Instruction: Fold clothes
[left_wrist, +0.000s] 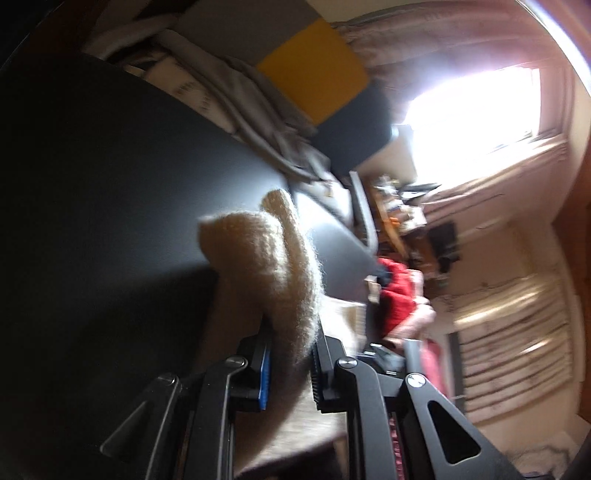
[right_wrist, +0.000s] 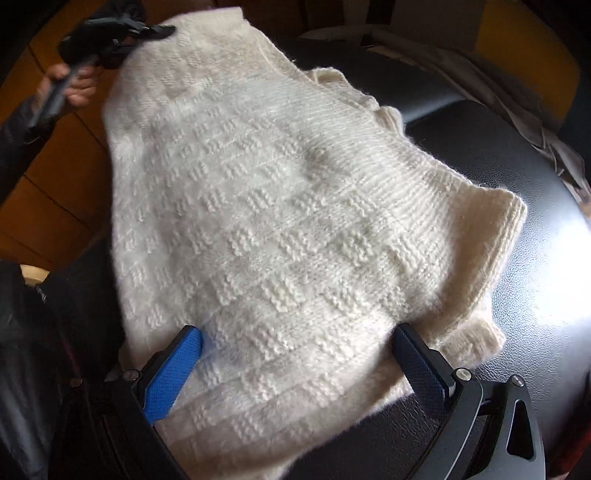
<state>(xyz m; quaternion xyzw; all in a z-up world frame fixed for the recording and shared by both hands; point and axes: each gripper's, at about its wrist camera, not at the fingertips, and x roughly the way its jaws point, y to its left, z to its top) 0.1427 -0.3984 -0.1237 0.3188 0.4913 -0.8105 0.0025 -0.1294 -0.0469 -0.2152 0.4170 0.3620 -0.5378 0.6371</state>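
My bench (right_wrist: 517, 295) is a dark, glossy, leather-grained surface filling the right of the right wrist view. A cream knitted sweater (right_wrist: 277, 221) lies spread across it, its upper-left part lifted clear; a grey cloth (right_wrist: 535, 122) sits at the upper right edge.

one cream knitted sweater (right_wrist: 280, 221) lies on one black worktop (right_wrist: 517, 277), part of it reaching past the worktop's left edge. two tools are in view: the left tool (right_wrist: 162, 31), carried by one hand (right_wrist: 74, 83), and the right tool (right_wrist: 295, 354) with two blue-padded fingers (right_wrist: 173, 365). the left wrist view shows the left tool (left_wrist: 290, 369) with one fold of the sweater (left_wrist: 266, 266) between its two fingers. beyond the worktop's far edge there are one yellow cushion (left_wrist: 317, 70), one heap of grey cloth (left_wrist: 243, 96) and one bright window (left_wrist: 472, 110). one red garment (left_wrist: 399, 291) sits past the corner.
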